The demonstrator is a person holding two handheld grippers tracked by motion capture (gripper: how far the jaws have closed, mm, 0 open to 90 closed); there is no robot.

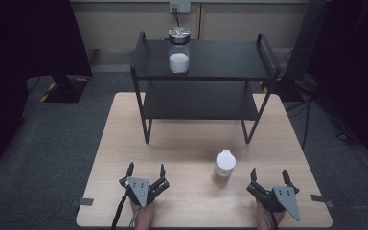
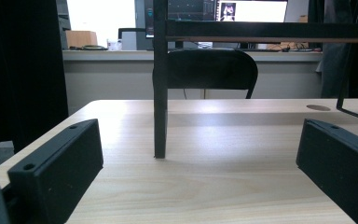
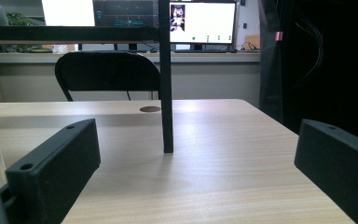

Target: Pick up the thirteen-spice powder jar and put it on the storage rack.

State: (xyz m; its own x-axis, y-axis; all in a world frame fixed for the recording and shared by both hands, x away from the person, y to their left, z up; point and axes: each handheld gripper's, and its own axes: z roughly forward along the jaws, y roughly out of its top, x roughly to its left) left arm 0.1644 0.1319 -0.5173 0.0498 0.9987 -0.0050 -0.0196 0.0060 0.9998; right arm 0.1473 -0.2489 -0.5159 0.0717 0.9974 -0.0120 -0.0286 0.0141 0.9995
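Hands cut off by the bottom edge in the high view, wrists barely showing. Left gripper [image 1: 146, 170] and right gripper [image 1: 270, 175] resting low on the pale wood-grain surface [image 1: 182, 153], well apart, each with black jaws spread wide and holding nothing. Between them, nearer the right gripper, a small bottle [image 1: 224, 167] with a white cap, its lower part yellowish, contents hard to make out; cropped at the left edge of the right gripper view. Behind, a black metal rack [image 1: 206, 76] with 2 flat shelves on thin square legs. On the top shelf, a clear glass jar [image 1: 178, 50] with a shiny metal lid, roughly half full of white powder. Beyond the surface, a black chair [image 2: 209, 70].
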